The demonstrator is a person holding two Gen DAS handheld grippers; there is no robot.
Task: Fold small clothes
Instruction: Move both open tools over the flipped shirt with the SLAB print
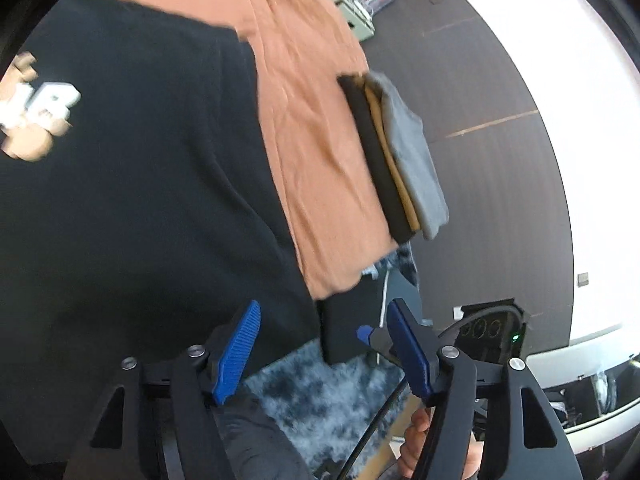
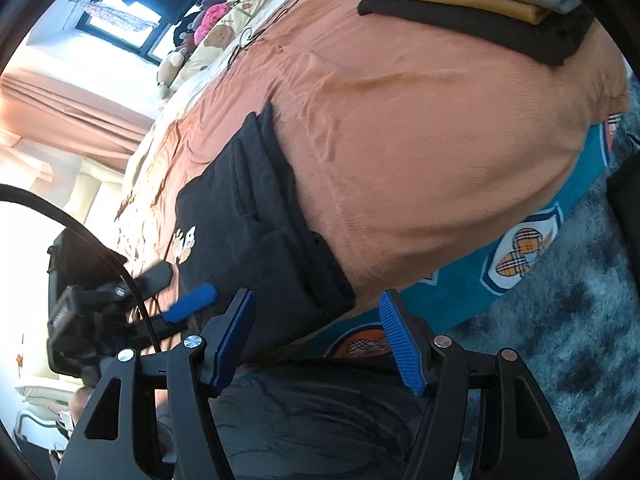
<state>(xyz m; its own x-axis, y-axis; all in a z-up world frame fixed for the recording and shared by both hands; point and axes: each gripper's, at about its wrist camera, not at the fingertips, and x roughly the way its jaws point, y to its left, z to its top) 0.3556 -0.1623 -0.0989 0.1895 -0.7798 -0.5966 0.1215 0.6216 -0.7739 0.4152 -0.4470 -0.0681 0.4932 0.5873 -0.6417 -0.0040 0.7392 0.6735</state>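
Note:
A black garment (image 1: 132, 184) with a pale print (image 1: 36, 112) lies on the orange bed cover (image 1: 316, 152). In the right wrist view the black garment (image 2: 256, 240) is folded into a long strip whose near end hangs over the bed's edge. My left gripper (image 1: 324, 344) is open at the garment's near edge, its blue pads (image 1: 238, 354) clear of the cloth. My right gripper (image 2: 318, 332) is open just short of the strip's end, nothing pressed between its pads (image 2: 400, 344). The left gripper (image 2: 172, 290) shows beside the print, also open.
A stack of folded clothes (image 2: 472, 4), black, mustard and grey, sits on the bed's far corner. A teal cover with plaid hearts (image 2: 516, 256) hangs below the orange one. A fluffy grey rug (image 2: 560, 320) covers the floor. Pillows and plush toys (image 2: 216, 28) lie by the window.

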